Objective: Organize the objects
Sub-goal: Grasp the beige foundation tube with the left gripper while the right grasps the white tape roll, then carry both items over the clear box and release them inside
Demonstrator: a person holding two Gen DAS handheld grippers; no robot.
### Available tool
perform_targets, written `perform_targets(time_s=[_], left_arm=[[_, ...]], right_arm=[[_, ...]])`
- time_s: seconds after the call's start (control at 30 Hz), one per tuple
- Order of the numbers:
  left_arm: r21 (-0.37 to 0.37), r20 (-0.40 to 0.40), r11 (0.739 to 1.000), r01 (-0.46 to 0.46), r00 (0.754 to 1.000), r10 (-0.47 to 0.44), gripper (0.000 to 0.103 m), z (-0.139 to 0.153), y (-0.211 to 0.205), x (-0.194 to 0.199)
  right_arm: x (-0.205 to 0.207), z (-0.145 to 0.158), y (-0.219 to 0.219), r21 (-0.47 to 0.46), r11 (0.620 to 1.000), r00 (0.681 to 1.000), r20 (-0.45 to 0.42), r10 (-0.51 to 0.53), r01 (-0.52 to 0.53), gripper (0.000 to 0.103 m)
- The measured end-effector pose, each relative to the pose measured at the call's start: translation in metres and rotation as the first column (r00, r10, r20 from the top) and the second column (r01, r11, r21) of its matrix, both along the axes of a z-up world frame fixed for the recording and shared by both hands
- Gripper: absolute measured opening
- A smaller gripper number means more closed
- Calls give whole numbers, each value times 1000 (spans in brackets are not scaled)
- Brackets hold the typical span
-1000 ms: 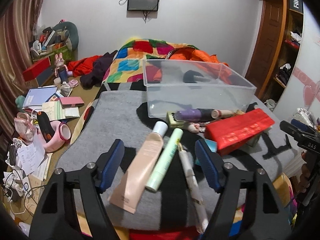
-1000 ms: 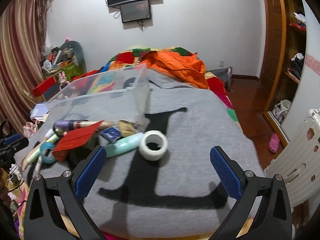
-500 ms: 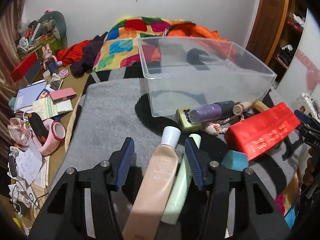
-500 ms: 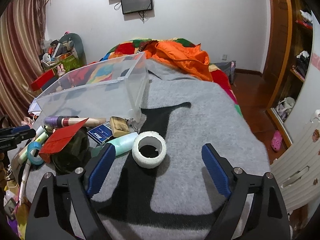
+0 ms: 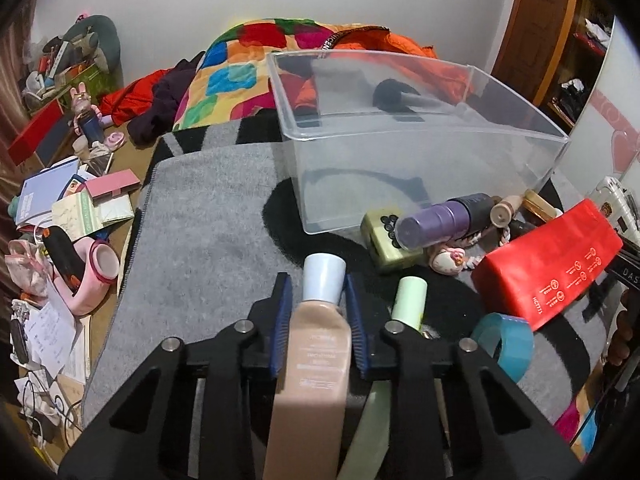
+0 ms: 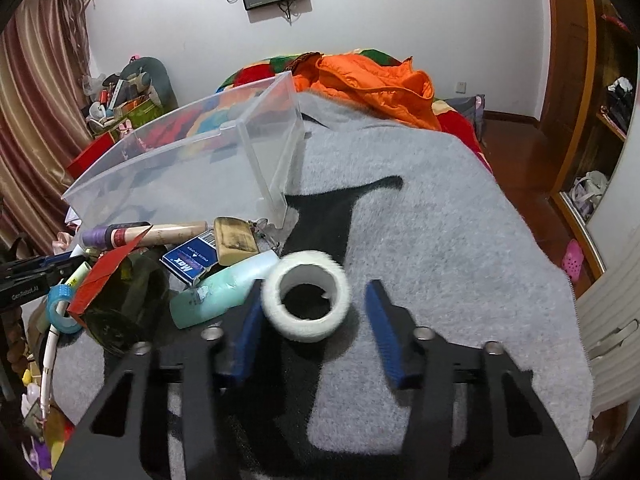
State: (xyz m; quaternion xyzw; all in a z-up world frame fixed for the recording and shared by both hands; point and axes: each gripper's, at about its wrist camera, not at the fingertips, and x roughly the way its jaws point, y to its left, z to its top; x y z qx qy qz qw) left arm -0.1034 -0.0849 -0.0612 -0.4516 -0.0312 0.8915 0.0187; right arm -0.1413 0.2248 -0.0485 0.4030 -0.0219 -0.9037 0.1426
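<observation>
A beige tube with a white cap (image 5: 316,356) lies on the grey blanket, cap toward the clear plastic box (image 5: 400,148). My left gripper (image 5: 316,292) is closing, and both blue pads press the tube's sides just below the cap. In the right wrist view a white tape roll (image 6: 306,330) lies flat on the blanket. My right gripper (image 6: 314,292) is closing around it: the left pad touches the roll, while the right pad stands a gap away. The clear box (image 6: 180,168) is empty.
A pale green tube (image 5: 408,298), blue tape roll (image 5: 504,344), red packet (image 5: 548,268) and purple bottle (image 5: 436,226) crowd the box front. A teal tube (image 6: 224,292) and blue carton (image 6: 192,260) lie left of the white roll. Floor clutter (image 5: 60,220) lies beyond the blanket's left edge.
Both grippers moved forward and down and narrowed. The left jaws came in from wide apart onto the beige tube. The right jaws drew in around the white tape roll.
</observation>
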Motion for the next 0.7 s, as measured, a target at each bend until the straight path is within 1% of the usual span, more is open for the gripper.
perform_targets(time_s=[0.03,0.17,0.23,0.33,0.5,0.7], left_arm=[[4,-4,1000,-3,1000,3,26,0,-1,1],[8,-24,1000,-20,1000,20,22,6,-6,8],[18,-43,999,-32,999,33,20,13,-10,13],[36,-78,998,-46,996,48,20,27,-16,21],[9,-153,999,-47,987,48,19,55,-13,34],[22,-230,999,-42,972,46,19,88,-9,43]], right_arm=[[1,1,0,-5,1000,1000,-3,5,-5,35],[7,7,-1,4,1000,999,-36,0,1,35],[9,11,-1,1,1000,999,-43,-2,2,35],[13,20,0,2,1000,998,-63,-9,9,35],[20,39,-1,5,1000,994,-110,-3,4,35],[26,69,-11,13,1000,982,-185,21,-19,35]])
